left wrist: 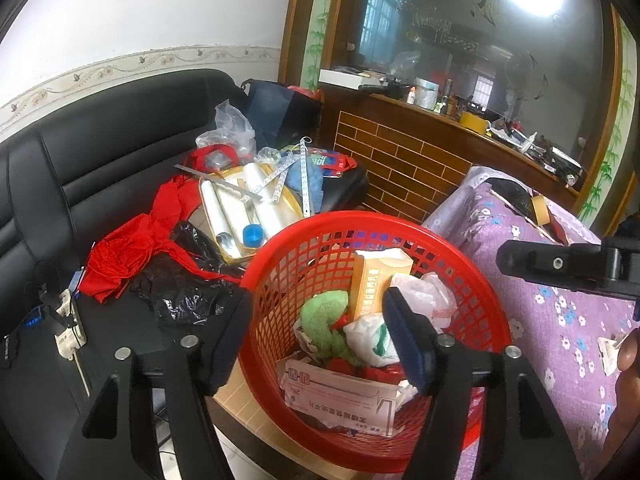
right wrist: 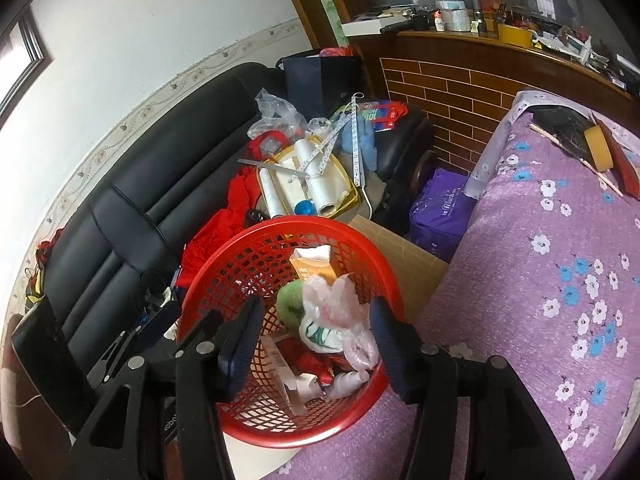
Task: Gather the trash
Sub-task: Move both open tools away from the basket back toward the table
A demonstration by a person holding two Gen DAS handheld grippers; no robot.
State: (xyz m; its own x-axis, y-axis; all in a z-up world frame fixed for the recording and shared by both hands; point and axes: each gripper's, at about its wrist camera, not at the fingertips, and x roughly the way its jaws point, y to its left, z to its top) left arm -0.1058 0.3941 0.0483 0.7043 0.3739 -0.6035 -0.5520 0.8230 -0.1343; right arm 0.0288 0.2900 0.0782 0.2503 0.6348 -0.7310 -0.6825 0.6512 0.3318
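A red mesh basket (left wrist: 280, 240) (right wrist: 224, 256) stands between a black sofa and a purple flowered table. It holds an orange carton (left wrist: 376, 280) (right wrist: 316, 266), a green cloth (left wrist: 324, 320) (right wrist: 290, 302), crumpled white and pink plastic bags (left wrist: 420, 300) (right wrist: 340, 308) and a flat medicine box (left wrist: 336, 396). My left gripper (left wrist: 320, 340) is open above the basket, jaws wide over its near rim, empty. My right gripper (right wrist: 316, 344) is open over the basket, empty. The right gripper's body also shows at the right of the left wrist view (left wrist: 568, 266).
The black sofa (left wrist: 100, 168) (right wrist: 160, 168) holds red cloth (left wrist: 128, 256), a black plastic bag (left wrist: 180, 280), and a yellow tray (left wrist: 208, 200) (right wrist: 344, 164) with white rolls, a blue cap and folding rulers. The purple tablecloth (left wrist: 560, 320) (right wrist: 540, 280) carries a tape roll (right wrist: 598, 148). A brick-faced counter stands behind.
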